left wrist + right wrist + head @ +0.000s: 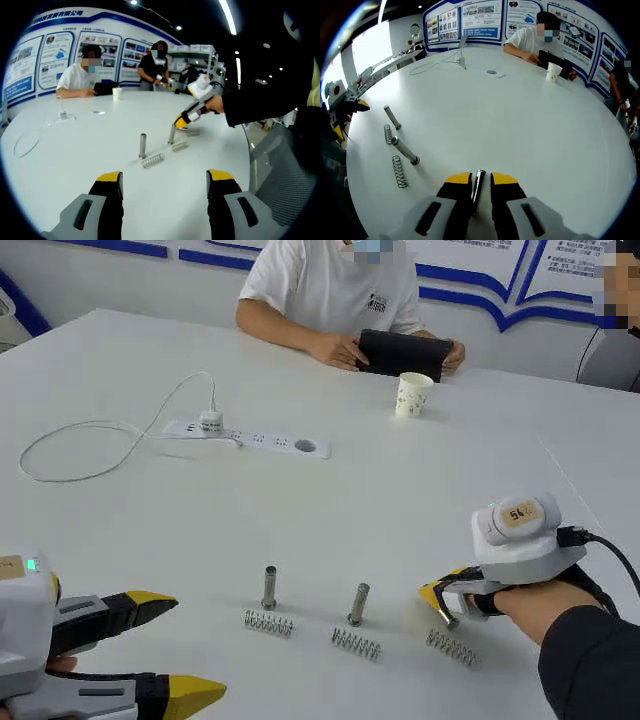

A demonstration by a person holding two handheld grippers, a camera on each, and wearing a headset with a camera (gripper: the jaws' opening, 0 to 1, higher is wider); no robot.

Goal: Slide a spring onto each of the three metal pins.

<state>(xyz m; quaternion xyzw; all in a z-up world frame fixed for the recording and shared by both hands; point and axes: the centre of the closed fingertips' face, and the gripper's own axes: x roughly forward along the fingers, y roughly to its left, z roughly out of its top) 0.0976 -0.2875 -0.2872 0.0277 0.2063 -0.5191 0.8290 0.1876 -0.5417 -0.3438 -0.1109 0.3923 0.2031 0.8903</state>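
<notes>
Table point(420, 490), white and smooth. Two metal pins stand upright on their flanged bases near the front edge: left pin point(269, 587) and middle pin point(358, 603), close together but apart. One spring lies flat just in front of each: left spring point(269, 623), middle spring point(356, 643). The right spring point(451, 646) lies further right, just beside the right gripper point(443, 606). In the right gripper view its jaws are pressed nearly together on the third pin point(478, 181), pinching the shaft lengthwise between the yellow pads; I cannot tell whether the pin's base touches the table. The left gripper point(175, 645) hovers low at the near left with jaws spread wide and nothing between them, well short of the left spring. No spring is on a pin yet. Handling, as judgement: the pins look like solid polished steel, stiff and slippery, light enough to topple on such small bases if nudged. Best taken low on the shaft, leaving the top free. The springs look like thin wire: very light, soft along their length, likely to roll on this table and to squirt out or deform under a hard squeeze. Suggested hold is lightly across the coils near mid-length, one end left open and clear of the pads so it can go over the pin tip. Steady the pin with the other gripper while threading.
</notes>
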